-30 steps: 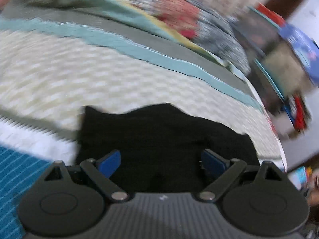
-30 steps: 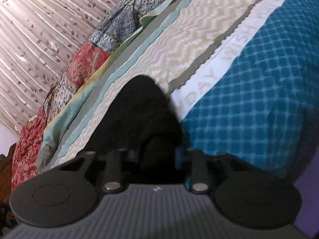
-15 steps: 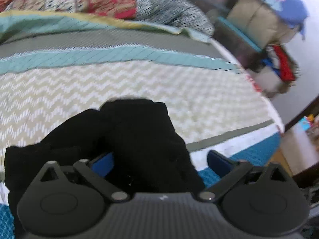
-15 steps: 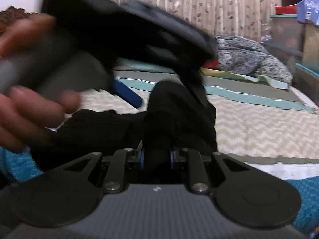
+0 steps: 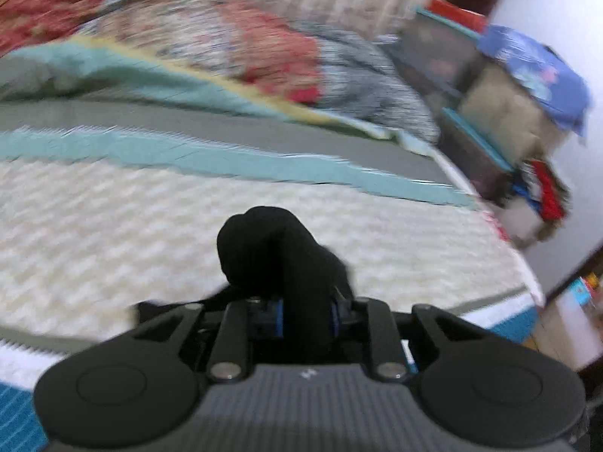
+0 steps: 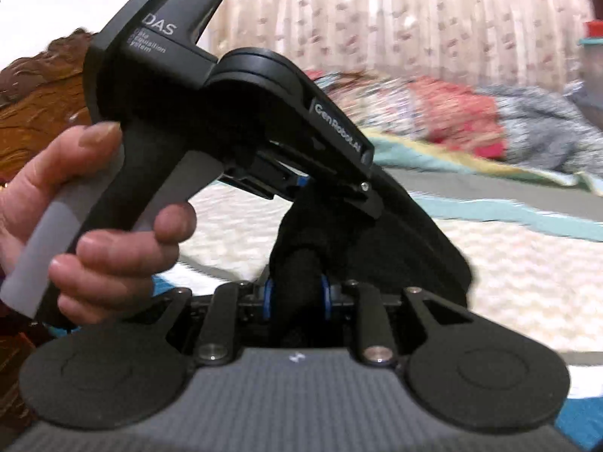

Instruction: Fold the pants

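The black pants (image 5: pixel 279 252) are bunched up over a patterned bedspread (image 5: pixel 113 233). In the left wrist view my left gripper (image 5: pixel 306 316) is shut on a thick fold of them. In the right wrist view my right gripper (image 6: pixel 296 297) is shut on another fold of the pants (image 6: pixel 301 248). The left gripper's black body (image 6: pixel 241 113), held by a hand (image 6: pixel 75 203), sits close above and left of the right gripper, with its fingers in the same bundle of cloth.
A crumpled red and grey blanket (image 5: pixel 264 49) lies along the far side of the bed. Stacked boxes and bags (image 5: pixel 501 105) stand beyond the bed's right edge. A curtain (image 6: pixel 414 19) hangs behind the bed.
My left gripper was open over the pants and has shut on a fold. The two grippers have come close together, and the pants are lifted into a bunch.
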Available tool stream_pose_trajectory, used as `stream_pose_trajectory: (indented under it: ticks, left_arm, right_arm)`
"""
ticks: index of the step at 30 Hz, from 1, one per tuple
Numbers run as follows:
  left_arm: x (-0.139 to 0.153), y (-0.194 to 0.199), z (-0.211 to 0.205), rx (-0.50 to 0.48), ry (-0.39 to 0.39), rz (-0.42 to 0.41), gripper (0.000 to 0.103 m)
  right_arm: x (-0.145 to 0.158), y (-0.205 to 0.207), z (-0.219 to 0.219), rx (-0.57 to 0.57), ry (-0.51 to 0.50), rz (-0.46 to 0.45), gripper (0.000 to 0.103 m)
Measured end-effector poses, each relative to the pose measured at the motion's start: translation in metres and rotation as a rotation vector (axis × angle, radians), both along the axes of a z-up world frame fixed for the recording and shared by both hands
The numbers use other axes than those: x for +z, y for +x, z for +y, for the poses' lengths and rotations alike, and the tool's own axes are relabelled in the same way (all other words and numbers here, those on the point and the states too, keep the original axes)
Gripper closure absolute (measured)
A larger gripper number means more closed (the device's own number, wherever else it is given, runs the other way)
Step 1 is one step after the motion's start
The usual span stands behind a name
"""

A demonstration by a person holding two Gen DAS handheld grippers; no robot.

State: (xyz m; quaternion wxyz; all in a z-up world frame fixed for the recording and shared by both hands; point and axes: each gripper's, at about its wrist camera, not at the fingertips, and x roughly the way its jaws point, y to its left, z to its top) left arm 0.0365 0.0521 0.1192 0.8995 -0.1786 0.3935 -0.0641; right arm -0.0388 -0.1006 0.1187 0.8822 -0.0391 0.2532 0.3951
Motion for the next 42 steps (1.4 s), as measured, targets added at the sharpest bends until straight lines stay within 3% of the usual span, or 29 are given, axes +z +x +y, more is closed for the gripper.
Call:
stream_pose_trajectory:
  ticks: [2,4,5,7,9,12,16,19,22,24,26,30,32,35,38,42]
  left_arm:
    - [-0.03,0.004,0.018,0.053,0.049,0.076,0.054]
    - [-0.067,0.009,0.032,0.109,0.088,0.219,0.048]
    - [-0.08,0.006,0.039,0.12,0.062,0.252,0.045]
    - [-0.082,-0.005,0.048,0.133,-0.008,0.218,0.033]
    - [-0.077,-0.012,0.054,0.151,-0.028,0.19,0.027]
    - [-0.066,-0.023,0.06,0.17,-0.062,0.157,0.021]
    - [-0.058,-0.041,0.052,0.157,-0.063,0.13,0.019]
    - [-0.062,-0.051,0.037,0.145,0.03,0.163,0.019]
    - [-0.07,-0.064,0.029,0.149,0.122,0.181,0.019]
    - [-0.075,-0.074,0.03,0.158,0.135,0.178,0.017]
    - [-0.08,-0.083,0.034,0.171,0.108,0.19,0.015]
    - [-0.077,-0.1,0.036,0.179,0.073,0.175,0.013]
    - [-0.071,-0.106,0.037,0.174,0.061,0.165,0.013]
    - [-0.062,-0.114,0.038,0.161,0.068,0.153,0.012]
    - [-0.062,-0.124,0.041,0.161,0.091,0.156,0.01]
    - [-0.07,-0.132,0.044,0.174,0.06,0.181,0.01]
  right_arm:
    - [-0.017,0.003,0.028,0.043,-0.019,0.053,0.062]
    - [-0.048,0.012,0.051,0.092,-0.077,0.175,0.06]
    - [-0.06,0.013,0.055,0.098,-0.101,0.213,0.059]
    - [-0.056,0.008,0.044,0.11,-0.066,0.21,0.058]
    - [-0.043,0.004,0.025,0.138,-0.027,0.188,0.051]
    - [-0.033,-0.002,-0.01,0.094,0.031,0.207,0.051]
    - [-0.029,-0.007,-0.054,-0.046,0.102,0.235,0.051]
    - [-0.029,-0.009,-0.07,-0.129,0.142,0.253,0.052]
    - [-0.031,0.002,-0.067,-0.186,0.147,0.274,0.061]
    - [-0.043,0.01,-0.062,-0.185,0.099,0.308,0.062]
    - [-0.064,0.009,-0.049,-0.158,-0.032,0.35,0.061]
    - [-0.075,-0.015,-0.034,-0.142,-0.17,0.24,0.058]
    - [-0.072,-0.017,-0.036,-0.145,-0.174,0.235,0.058]
    - [-0.06,-0.014,-0.05,-0.152,-0.098,0.232,0.057]
    - [-0.045,-0.016,-0.046,-0.117,-0.043,0.168,0.057]
    - [-0.04,-0.015,-0.024,-0.028,-0.02,0.148,0.057]
